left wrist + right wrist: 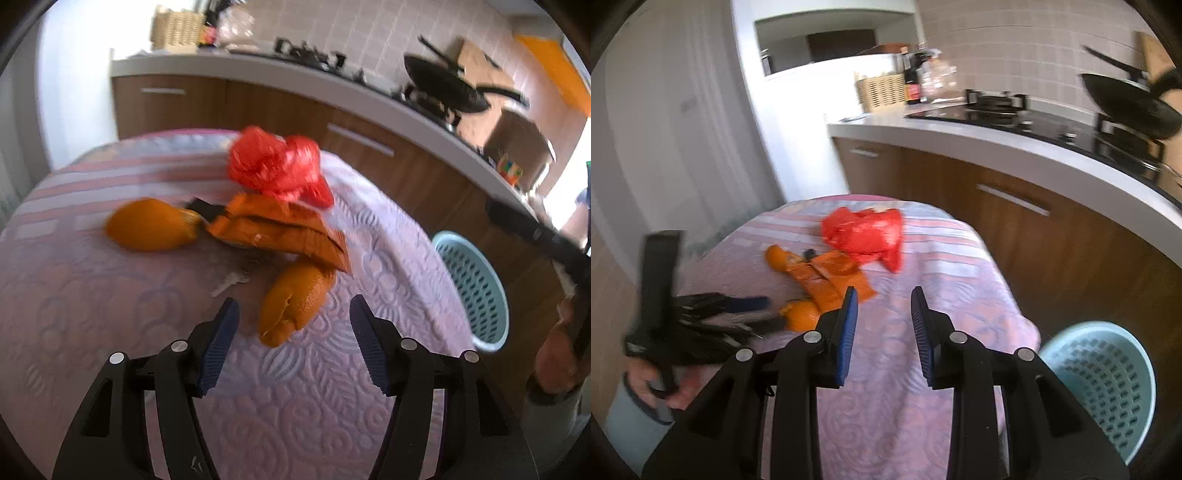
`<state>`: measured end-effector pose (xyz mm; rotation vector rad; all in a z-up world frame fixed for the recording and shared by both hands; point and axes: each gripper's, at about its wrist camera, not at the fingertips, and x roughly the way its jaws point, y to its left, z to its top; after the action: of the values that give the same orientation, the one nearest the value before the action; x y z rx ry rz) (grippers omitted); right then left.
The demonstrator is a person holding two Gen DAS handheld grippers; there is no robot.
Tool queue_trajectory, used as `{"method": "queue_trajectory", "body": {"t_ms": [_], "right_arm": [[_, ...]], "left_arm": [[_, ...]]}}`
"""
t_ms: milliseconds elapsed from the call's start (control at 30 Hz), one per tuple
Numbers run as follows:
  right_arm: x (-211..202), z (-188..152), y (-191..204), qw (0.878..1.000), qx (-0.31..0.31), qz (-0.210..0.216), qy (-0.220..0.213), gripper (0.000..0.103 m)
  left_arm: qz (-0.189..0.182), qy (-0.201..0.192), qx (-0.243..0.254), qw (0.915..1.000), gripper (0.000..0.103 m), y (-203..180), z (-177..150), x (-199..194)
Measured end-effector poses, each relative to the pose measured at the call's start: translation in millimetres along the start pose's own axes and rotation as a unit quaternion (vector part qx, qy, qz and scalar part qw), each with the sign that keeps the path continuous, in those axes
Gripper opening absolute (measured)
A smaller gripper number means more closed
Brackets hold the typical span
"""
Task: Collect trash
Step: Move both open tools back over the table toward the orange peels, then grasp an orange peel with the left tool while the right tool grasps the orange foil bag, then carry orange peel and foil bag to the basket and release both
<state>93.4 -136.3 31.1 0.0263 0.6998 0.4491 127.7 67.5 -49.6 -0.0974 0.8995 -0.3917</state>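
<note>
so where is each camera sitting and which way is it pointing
Left wrist: on the left gripper, low over the table, facing the near orange peel; its open fingers show, and the person's right hand at the right edge.
Right wrist: on the right gripper, higher, facing the counter; its open fingers show, and the left gripper at left.
Shared: red bag, peels, blue basket.

Bright daylight, motion blur, fisheye-warped edges.

Table [110, 332] under a patterned lilac cloth, frame centre, bears a crumpled red bag [275, 166], an orange wrapper [280, 230], two orange peels [151, 224] [295, 301] and a key [231, 282].
</note>
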Motion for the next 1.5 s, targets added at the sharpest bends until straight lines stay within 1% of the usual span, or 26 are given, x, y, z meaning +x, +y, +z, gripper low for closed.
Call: {"method": "queue_trajectory", "body": {"t_ms": [100,167,233,333,400,433,467,500,600,700,800,833,867,933,967,1000,1033,1133,1233,1333,1400,1467,1500], "right_arm": [[12,10,14,1.000,-0.025,0.004,0.004,0.027],[23,16,21,0.999,-0.035,0.009,0.011,0.027],[33,18,25,0.999,-0.035,0.015,0.019,0.027],[49,16,26,0.999,-0.022,0.025,0.033,0.027],[56,11,24,0.999,-0.015,0.027,0.039,0.027],[60,10,23,0.999,-0.012,0.026,0.043,0.027],[62,8,23,0.999,-0.010,0.026,0.046,0.027],[64,6,22,0.998,-0.008,0.027,0.049,0.027],[68,4,21,0.998,-0.009,0.028,0.054,0.027],[71,5,26,0.998,-0.015,0.035,0.055,0.027],[86,8,38,0.995,-0.030,0.056,0.071,0.027],[93,8,42,0.995,-0.034,0.054,0.074,0.032],[101,9,45,0.995,-0.035,0.050,0.077,0.047],[112,11,47,0.995,-0.030,0.048,0.079,0.066],[118,12,48,0.996,-0.029,0.046,0.076,0.069],[124,12,48,0.996,-0.029,0.040,0.076,0.070],[130,11,48,0.996,-0.031,0.038,0.080,0.073],[144,4,49,0.994,-0.031,0.047,0.098,0.082],[153,-3,52,0.992,-0.038,0.047,0.108,0.082],[162,-5,54,0.991,-0.043,0.029,0.121,0.082],[163,-5,55,0.991,-0.043,0.030,0.121,0.075],[161,-7,58,0.991,-0.049,0.038,0.120,0.058],[159,-8,60,0.991,-0.054,0.041,0.117,0.054]], "left_arm": [[-0.001,0.008,-0.002,1.0000,0.057,4,3,12],[-0.003,0.008,-0.001,1.0000,0.054,1,3,14],[-0.008,0.007,-0.005,0.9999,0.054,-2,3,17],[0.000,0.002,-0.010,0.9999,0.052,-7,1,19],[-0.004,-0.004,-0.023,0.9997,0.051,-5,-4,20],[0.002,-0.004,-0.027,0.9996,0.047,-4,-5,21],[0.008,-0.005,-0.028,0.9996,0.035,-5,-4,21],[0.005,-0.007,-0.029,0.9995,0.033,-4,-4,19],[0.019,-0.012,-0.031,0.9993,0.027,-7,-13,9],[0.020,-0.014,-0.045,0.9987,0.026,-6,-29,-4],[0.032,-0.026,-0.068,0.9969,0.026,2,-44,-21],[0.035,-0.031,-0.077,0.9959,0.026,7,-46,-26],[0.039,-0.038,-0.088,0.9946,0.026,13,-48,-32],[0.052,-0.055,-0.110,0.9911,0.026,27,-50,-45],[0.061,-0.063,-0.117,0.9892,0.026,34,-51,-50],[0.077,-0.074,-0.127,0.9860,0.026,43,-51,-56],[0.085,-0.080,-0.133,0.9842,0.026,48,-50,-59],[0.111,-0.097,-0.154,0.9770,0.026,61,-51,-64],[0.117,-0.095,-0.169,0.9741,0.026,67,-50,-61],[0.120,-0.099,-0.166,0.9737,0.026,68,-47,-62],[0.125,-0.096,-0.167,0.9734,0.026,68,-47,-61],[0.125,-0.097,-0.167,0.9731,0.026,68,-49,-61],[0.125,-0.098,-0.168,0.9729,0.026,67,-50,-61]]}}
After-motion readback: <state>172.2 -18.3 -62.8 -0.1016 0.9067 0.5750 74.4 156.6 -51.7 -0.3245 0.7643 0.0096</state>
